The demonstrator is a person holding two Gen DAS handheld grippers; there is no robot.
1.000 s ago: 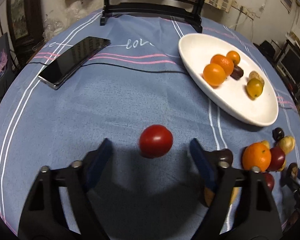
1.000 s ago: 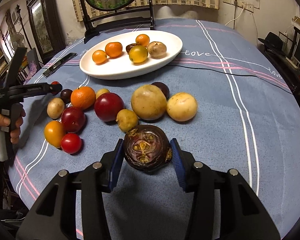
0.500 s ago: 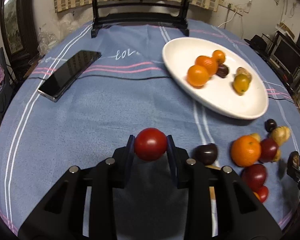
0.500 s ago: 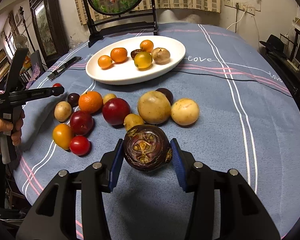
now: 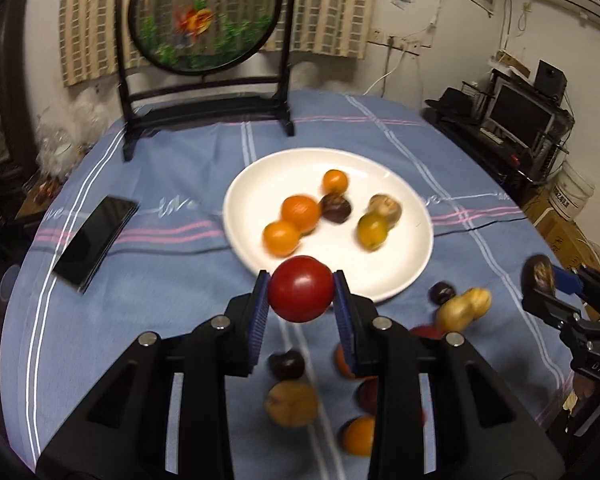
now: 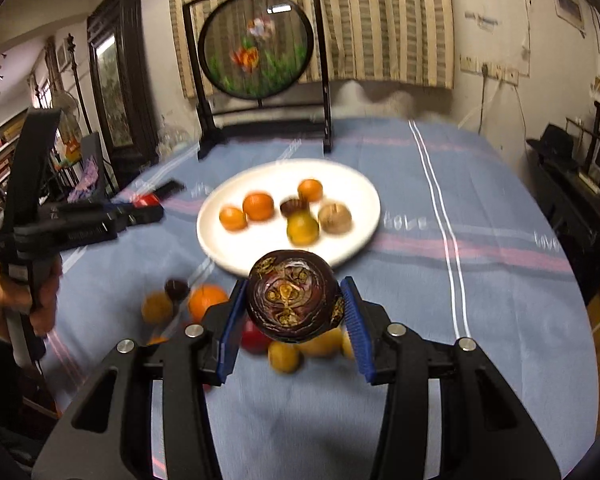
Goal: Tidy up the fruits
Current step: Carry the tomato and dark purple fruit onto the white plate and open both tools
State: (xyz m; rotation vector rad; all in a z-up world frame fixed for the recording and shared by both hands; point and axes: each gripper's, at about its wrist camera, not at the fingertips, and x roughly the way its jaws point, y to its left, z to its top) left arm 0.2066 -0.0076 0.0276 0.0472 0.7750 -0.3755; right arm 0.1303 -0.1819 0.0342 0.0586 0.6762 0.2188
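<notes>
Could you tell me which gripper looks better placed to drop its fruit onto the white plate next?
Left, marginally: the left gripper holds its red tomato at the white plate rim; either could.

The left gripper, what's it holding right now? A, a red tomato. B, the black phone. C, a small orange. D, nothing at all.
A: in the left wrist view the left gripper has its blue pads pressed on both sides of a round red tomato, carried above the tablecloth.
</notes>
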